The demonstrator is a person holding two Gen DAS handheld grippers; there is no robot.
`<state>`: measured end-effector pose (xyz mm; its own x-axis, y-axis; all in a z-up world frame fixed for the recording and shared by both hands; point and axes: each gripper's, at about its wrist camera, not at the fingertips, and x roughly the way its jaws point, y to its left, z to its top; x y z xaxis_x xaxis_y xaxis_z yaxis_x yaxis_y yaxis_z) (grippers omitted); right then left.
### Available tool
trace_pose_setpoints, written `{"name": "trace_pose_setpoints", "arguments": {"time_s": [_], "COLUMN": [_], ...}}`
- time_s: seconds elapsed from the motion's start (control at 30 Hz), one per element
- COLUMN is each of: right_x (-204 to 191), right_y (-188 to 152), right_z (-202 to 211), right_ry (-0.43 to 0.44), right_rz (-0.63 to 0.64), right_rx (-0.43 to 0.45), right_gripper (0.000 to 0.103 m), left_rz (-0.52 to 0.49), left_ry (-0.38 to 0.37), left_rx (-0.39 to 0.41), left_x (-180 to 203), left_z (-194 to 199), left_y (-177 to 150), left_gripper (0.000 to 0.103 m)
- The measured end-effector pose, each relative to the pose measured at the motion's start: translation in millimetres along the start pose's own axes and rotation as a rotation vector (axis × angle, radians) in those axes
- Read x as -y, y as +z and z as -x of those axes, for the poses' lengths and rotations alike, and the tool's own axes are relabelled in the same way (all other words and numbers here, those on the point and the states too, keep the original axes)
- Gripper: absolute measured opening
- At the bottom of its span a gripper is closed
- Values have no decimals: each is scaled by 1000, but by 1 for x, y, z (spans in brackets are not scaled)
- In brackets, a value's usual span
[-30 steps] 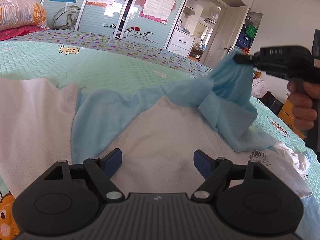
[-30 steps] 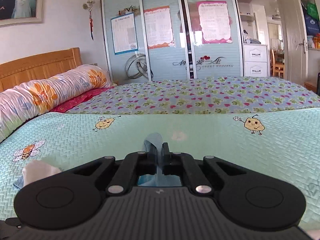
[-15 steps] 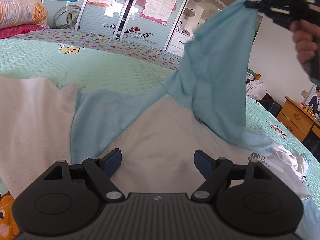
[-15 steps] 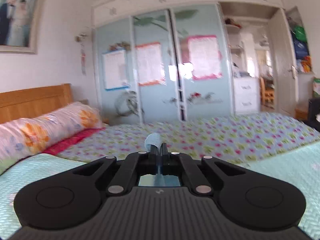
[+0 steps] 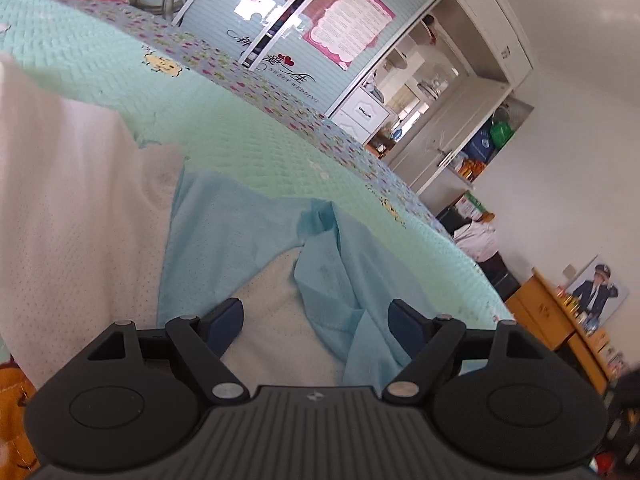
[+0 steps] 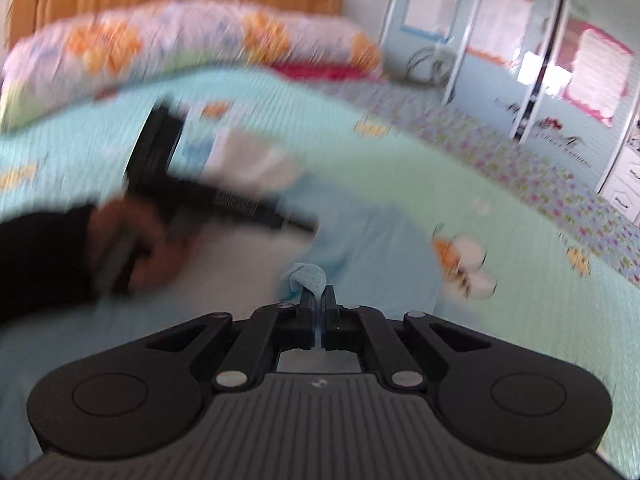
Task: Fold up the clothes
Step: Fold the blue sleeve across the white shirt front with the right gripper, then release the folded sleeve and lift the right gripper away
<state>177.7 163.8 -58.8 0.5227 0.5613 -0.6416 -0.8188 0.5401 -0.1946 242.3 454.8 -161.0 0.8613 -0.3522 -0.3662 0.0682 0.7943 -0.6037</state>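
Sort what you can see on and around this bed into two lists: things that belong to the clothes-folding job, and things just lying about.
Part of the job:
- white and blue shirt
- its blue sleeve, pinched in the right gripper
- left gripper, open over the shirt

Just lying about:
- green bedspread
- flowered pillow
- wardrobe
- wooden dresser

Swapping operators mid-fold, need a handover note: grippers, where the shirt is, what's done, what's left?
Right gripper: shut on a pinch of the blue sleeve.
Left gripper: open, holding nothing, low over the white shirt.
Shirt lies spread on the green bedspread; the sleeve drapes across its white body.
Done: sleeve gripped and brought over the body.
Left: lay the sleeve flat, release, fold the rest. Right view is blurred.
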Motion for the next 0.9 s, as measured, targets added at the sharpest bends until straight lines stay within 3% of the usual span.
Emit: {"name": "trace_pose_setpoints", "arguments": {"time_s": [0.13,0.17,0.2,0.27,0.3,0.4,0.6,0.63,0.67,0.73,0.8,0.83,0.9], "right_x": [3,7,20,50,67,112,157,161,165,188,216,228,239], "right_y": [-24,-26,-25,-25,-29,-45,-74,-74,-74,-67,-62,-62,-77], "right_z": [-1,0,4,15,17,-2,-83,-93,-102,-107,-95,-86,-74], "right_ry": [25,34,28,9,-6,-79,56,51,43,-65,-224,-290,-205], "right_rz": [-121,-172,-268,-498,-628,-918,-1349,-1369,-1380,-1368,-1334,-1339,-1490], "right_rx": [-40,-40,0,107,150,144,129,145,165,224,322,367,416], "right_gripper": [7,20,28,55,56,55,51,43,27,5,4,9,37], "left_rz": [-56,-69,-75,-68,-65,-68,-73,-74,-74,-75,-76,-77,-80], "left_ry": [28,34,37,34,32,34,35,35,35,35,35,36,36], "left_rx": [-2,-3,-4,-4,-3,-4,-3,-3,-3,-3,-3,-3,-3], "left_x": [8,9,10,8,8,7,7,7,7,7,7,7,7], "left_z": [-3,-4,-4,-4,-4,-4,-4,-4,-4,-3,-3,-3,-4], "left_y": [-3,-3,-4,-3,-3,-2,-3,-3,-3,-3,-4,-4,-4], "left_gripper": [82,83,83,83,83,83,83,83,83,83,83,83,84]}}
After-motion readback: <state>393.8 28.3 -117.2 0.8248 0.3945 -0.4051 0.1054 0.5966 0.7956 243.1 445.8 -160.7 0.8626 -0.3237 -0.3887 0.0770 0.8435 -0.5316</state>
